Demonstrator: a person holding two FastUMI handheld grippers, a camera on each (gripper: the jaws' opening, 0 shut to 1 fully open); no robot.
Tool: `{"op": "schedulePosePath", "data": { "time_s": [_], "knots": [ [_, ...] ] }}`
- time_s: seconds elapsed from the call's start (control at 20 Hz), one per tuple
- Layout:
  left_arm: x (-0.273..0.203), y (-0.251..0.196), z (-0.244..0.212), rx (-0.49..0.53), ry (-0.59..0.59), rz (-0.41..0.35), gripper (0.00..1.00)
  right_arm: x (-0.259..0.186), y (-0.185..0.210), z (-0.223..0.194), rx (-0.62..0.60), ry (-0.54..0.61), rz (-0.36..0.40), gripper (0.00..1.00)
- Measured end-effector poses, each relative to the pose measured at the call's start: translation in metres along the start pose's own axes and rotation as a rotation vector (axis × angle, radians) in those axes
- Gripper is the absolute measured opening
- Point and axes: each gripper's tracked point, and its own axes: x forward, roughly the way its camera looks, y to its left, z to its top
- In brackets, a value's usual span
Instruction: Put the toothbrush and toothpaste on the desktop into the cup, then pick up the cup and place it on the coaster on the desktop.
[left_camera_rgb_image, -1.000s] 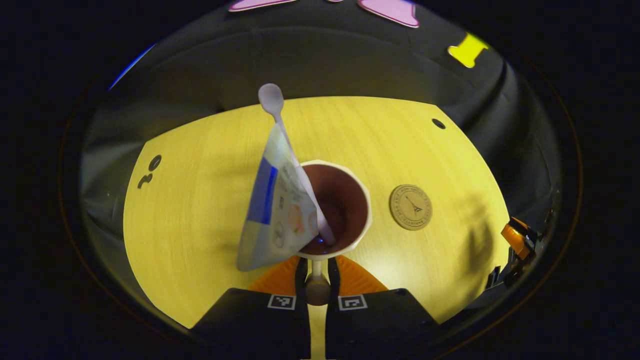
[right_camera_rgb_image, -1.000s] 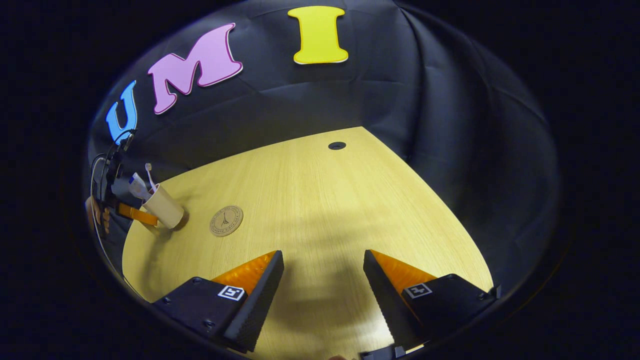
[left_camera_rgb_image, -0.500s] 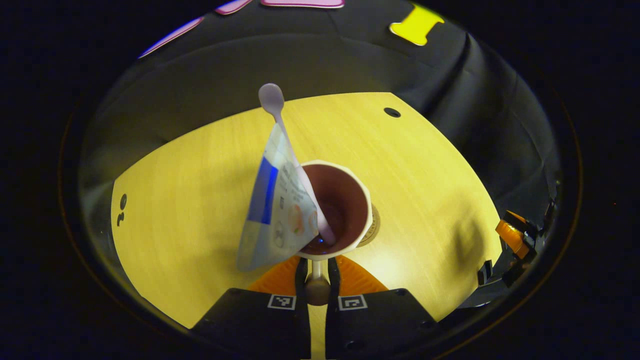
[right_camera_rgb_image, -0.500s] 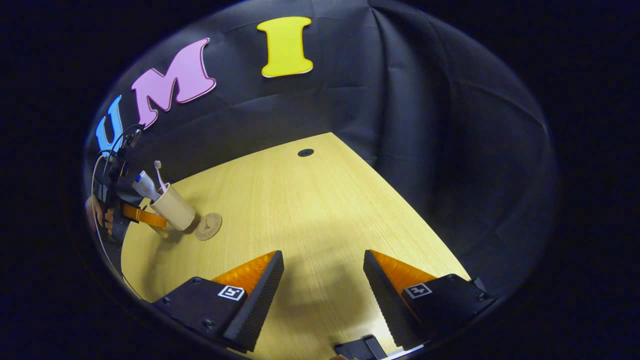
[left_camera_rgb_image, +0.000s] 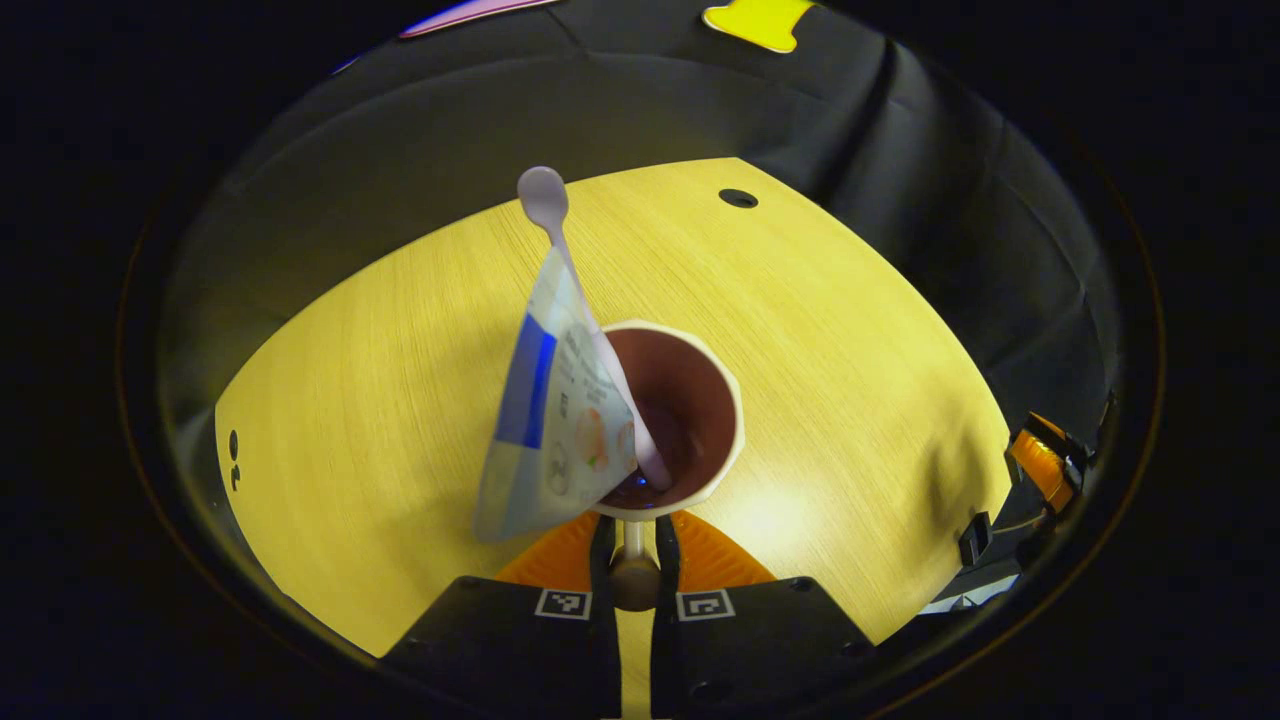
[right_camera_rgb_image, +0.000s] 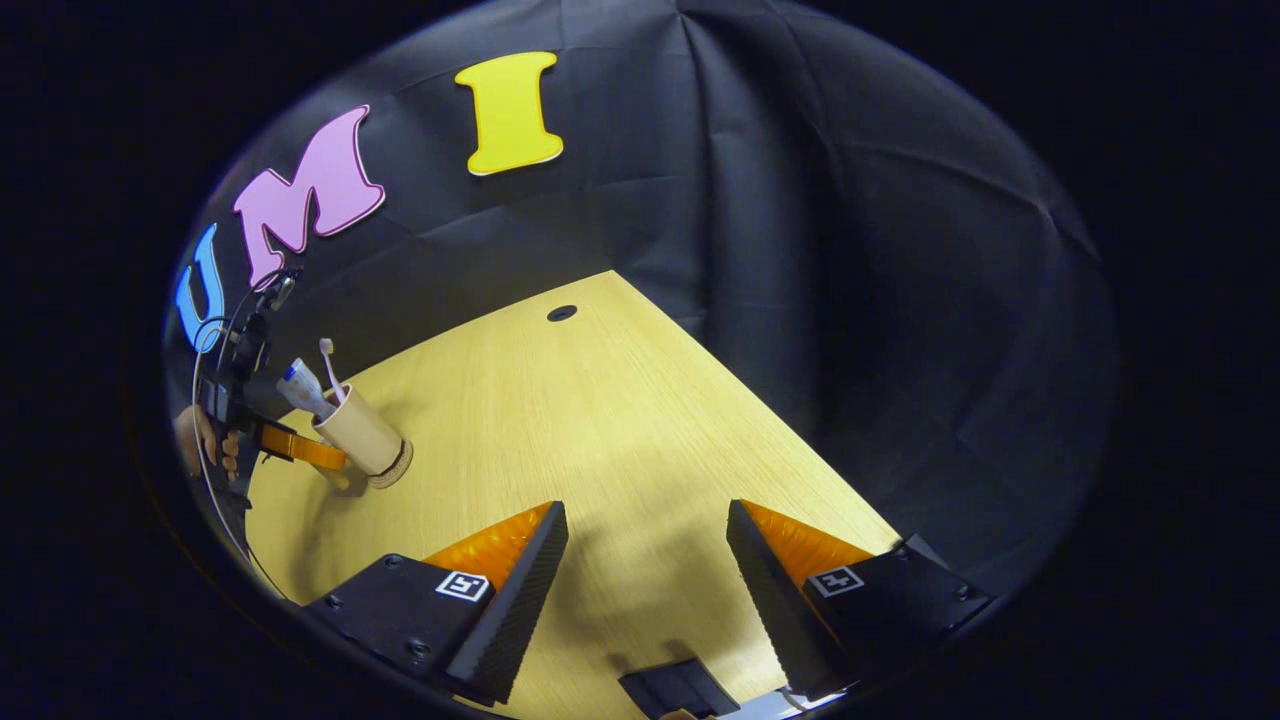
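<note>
In the left gripper view, the left gripper has its fingers drawn close on the cup's near wall at 6 o'clock. The cup is cream outside and dark inside. A flattened white-and-blue toothpaste tube leans out toward 10 o'clock, and a pale toothbrush rises toward 12 o'clock.

In the right gripper view, the right gripper is spread wide and holds nothing over the wooden desktop. Farther off at 9 o'clock, the cup stands on the round coaster, whose edge shows beneath it.
</note>
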Motion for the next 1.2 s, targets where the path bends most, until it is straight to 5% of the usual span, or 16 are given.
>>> {"op": "schedulePosePath", "data": {
  "time_s": [0.4,0.65,1.2],
  "knots": [
    [-0.012,-0.001,0.005,-0.023,-0.042,0.023,0.29,-0.015,0.001,0.001,0.002,-0.026,0.003,0.99],
    [-0.067,-0.002,0.015,-0.069,-0.197,0.044,0.99,-0.037,0.023,0.017,-0.044,-0.068,0.040,0.99],
    [-0.294,0.014,-0.061,-0.185,-0.673,0.244,0.98,-0.143,0.117,0.078,-0.123,-0.234,0.168,0.98]
  ]
}}
